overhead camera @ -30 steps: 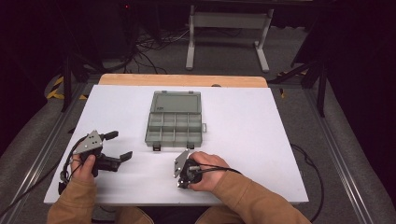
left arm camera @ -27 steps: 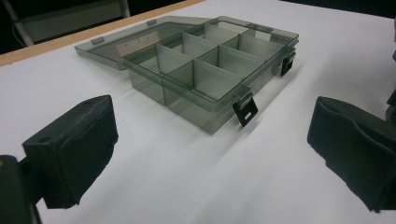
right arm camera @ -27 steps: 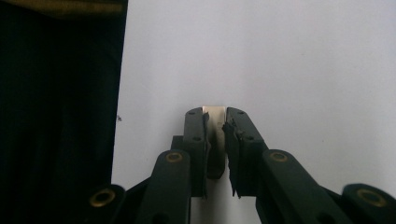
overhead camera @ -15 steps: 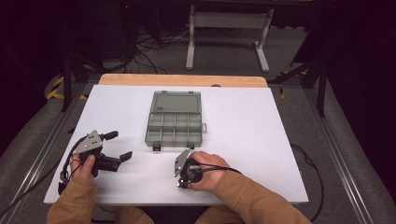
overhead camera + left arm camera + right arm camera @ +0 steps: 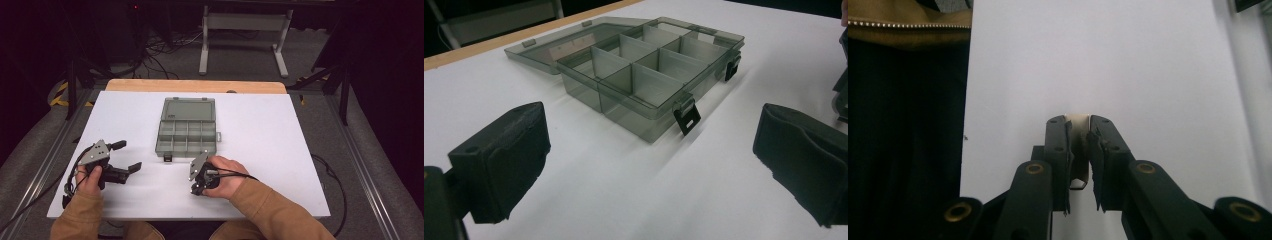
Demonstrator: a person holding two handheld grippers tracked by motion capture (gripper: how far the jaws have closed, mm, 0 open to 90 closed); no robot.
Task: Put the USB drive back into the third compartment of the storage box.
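A grey see-through compartment box (image 5: pixel 186 131) lies open at the table's middle, its lid (image 5: pixel 189 108) flat behind it and its compartments bare. In the left gripper view the box (image 5: pixel 649 75) is ahead, a black latch (image 5: pixel 686 117) hanging off its front wall. My left gripper (image 5: pixel 129 155) rests at the front left, jaws wide apart with nothing between them (image 5: pixel 649 170). My right gripper (image 5: pixel 196 186) sits in the person's hand in front of the box. Its jaws (image 5: pixel 1079 130) are shut on a small cream piece (image 5: pixel 1078 122), low over the white surface.
The white table top (image 5: pixel 280 150) has a wooden strip (image 5: pixel 195 86) along its far edge. A metal stand (image 5: pixel 242 35) and cables lie on the dark floor beyond. The person's tan sleeves (image 5: pixel 270 210) come in at the front edge.
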